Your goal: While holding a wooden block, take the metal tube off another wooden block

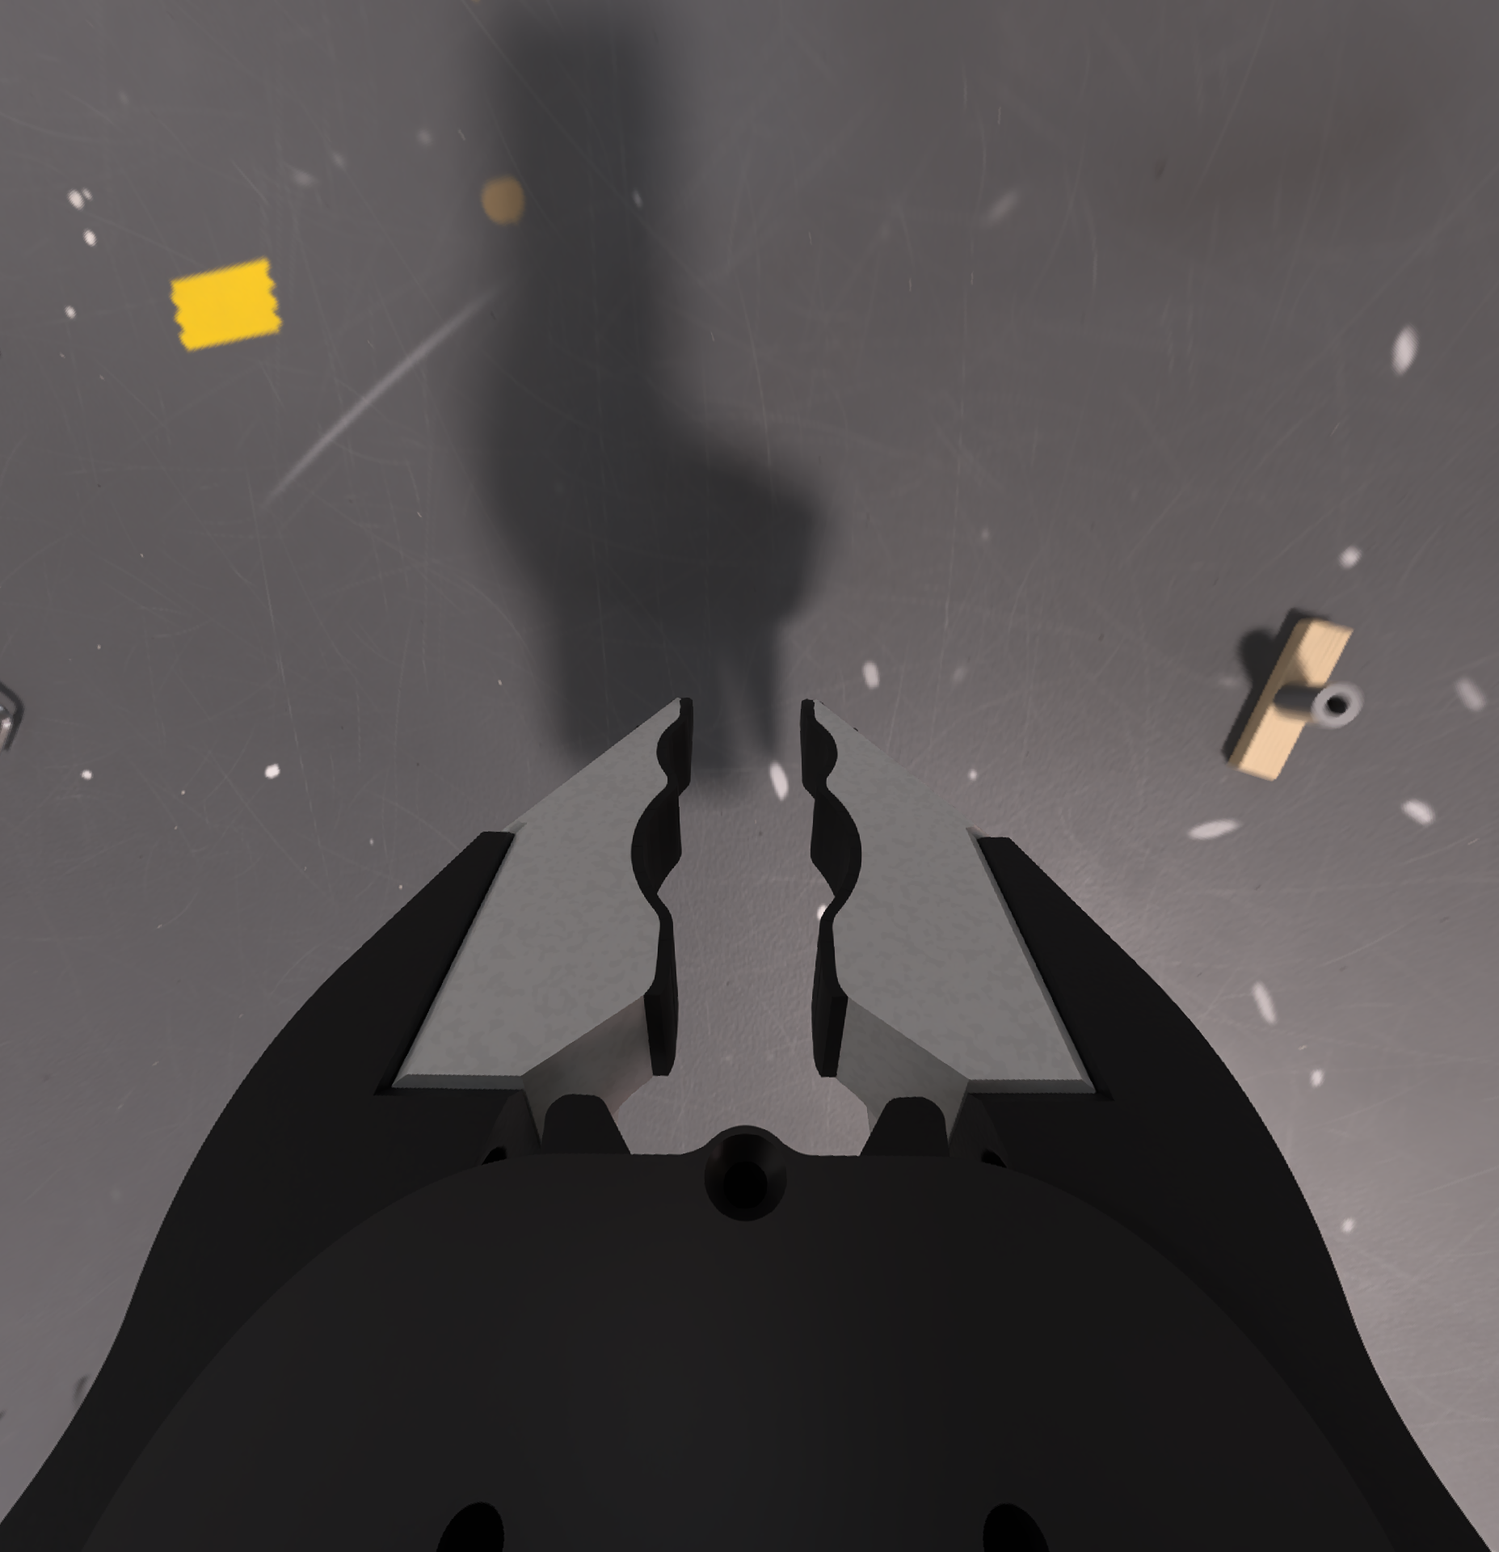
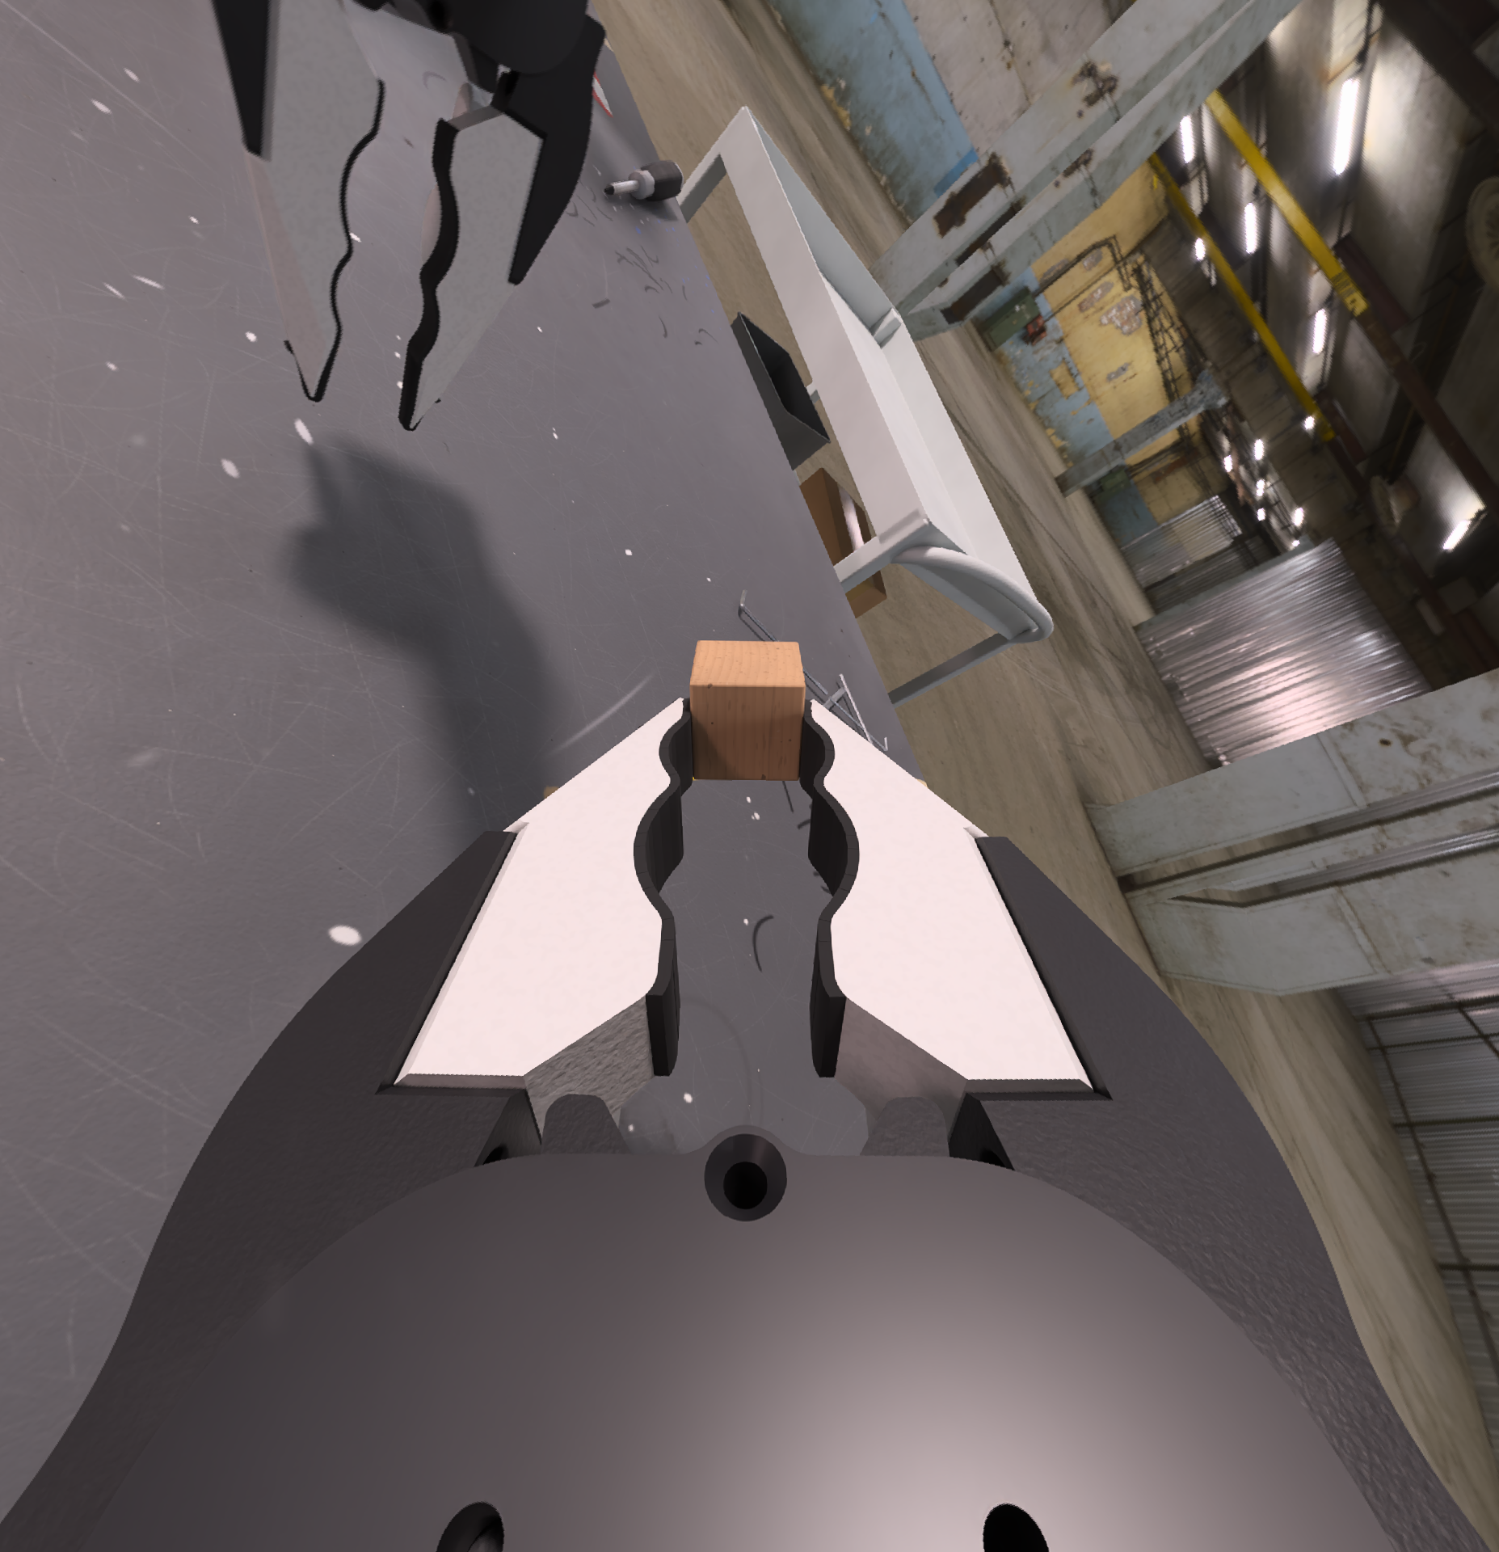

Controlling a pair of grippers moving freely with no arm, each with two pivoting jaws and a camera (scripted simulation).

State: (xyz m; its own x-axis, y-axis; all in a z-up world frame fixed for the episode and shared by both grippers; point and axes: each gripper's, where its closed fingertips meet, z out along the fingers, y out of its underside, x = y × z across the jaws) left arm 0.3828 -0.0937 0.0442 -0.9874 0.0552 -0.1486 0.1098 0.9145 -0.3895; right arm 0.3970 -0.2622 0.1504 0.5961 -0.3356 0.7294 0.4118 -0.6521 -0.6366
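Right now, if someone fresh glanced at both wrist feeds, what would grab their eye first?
Probably the wooden cube pinched at the fingertips of the right gripper, dead centre of the right wrist view. Next, the pale wooden block with the metal tube sticking out of it, lying on the grey table to the right of the empty, open left gripper. A bright yellow tape scrap stands out upper left.

No readable text found. Yellow tape [image 1: 225,303] on the table [image 1: 1065,336] is blank; wall signs beyond the table are too blurred.
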